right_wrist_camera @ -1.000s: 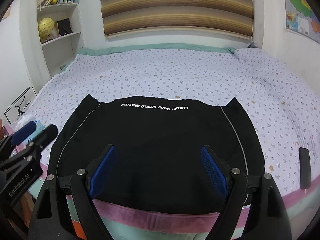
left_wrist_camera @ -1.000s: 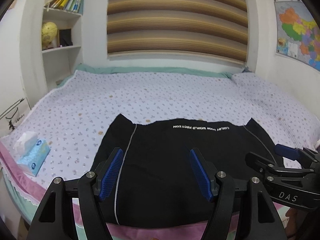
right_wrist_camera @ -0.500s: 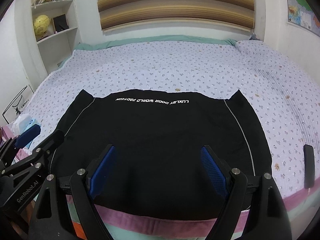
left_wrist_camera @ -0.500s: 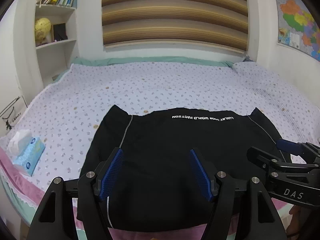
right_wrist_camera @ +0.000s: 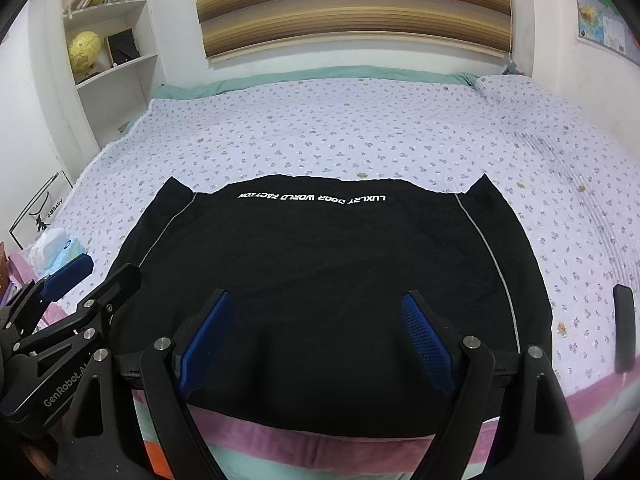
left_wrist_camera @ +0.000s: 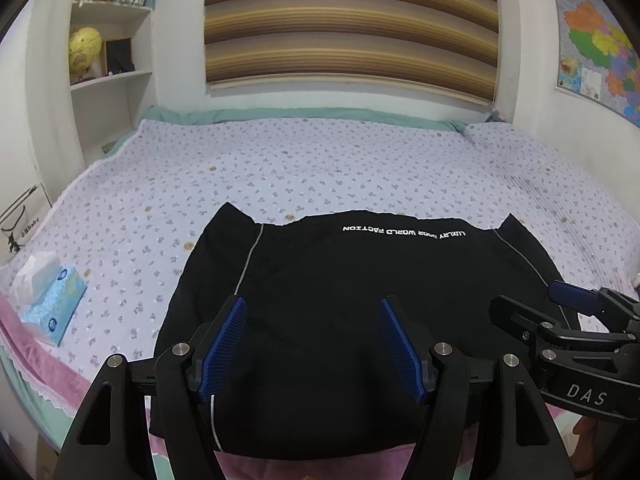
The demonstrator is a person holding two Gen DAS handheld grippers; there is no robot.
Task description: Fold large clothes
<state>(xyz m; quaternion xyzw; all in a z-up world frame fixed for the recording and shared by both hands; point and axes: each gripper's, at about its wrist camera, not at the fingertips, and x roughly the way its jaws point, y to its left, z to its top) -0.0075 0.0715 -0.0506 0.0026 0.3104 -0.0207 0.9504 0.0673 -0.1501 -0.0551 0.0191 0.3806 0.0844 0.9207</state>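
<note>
The garment [right_wrist_camera: 320, 280], black with grey piping and a white text line, lies flat on the bed [right_wrist_camera: 340, 128] at the near edge. In the right wrist view it fills the field from 9 to 3 o'clock, and its near hem reaches the pink border at 6 o'clock. Whether it is already folded once cannot be told.

The left gripper [left_wrist_camera: 312, 344] hangs over the garment's left half, jaws spread wide, nothing between the pads [left_wrist_camera: 224, 348]. The right gripper [right_wrist_camera: 316, 340] hangs over the middle to right portion, likewise spread and empty. Neither appears to touch the cloth.

Surroundings: a tissue pack [left_wrist_camera: 50, 306] at 9 o'clock in the left wrist view, apart from the garment. A dark phone [right_wrist_camera: 624, 328] at 3 o'clock in the right wrist view, just beyond the right edge.

Judgement: the step in hand looks like taking hold for the next fold.
- Each gripper should move outward to its own near corner, not bite mid-panel, where a pinch would bunch the fabric.
- Pads should close on all layers at the hem.
- Both corners should rise together and travel toward 12 o'clock, so the fold line stays straight and parallel to the text.
- The right side should keep off the phone.
</note>
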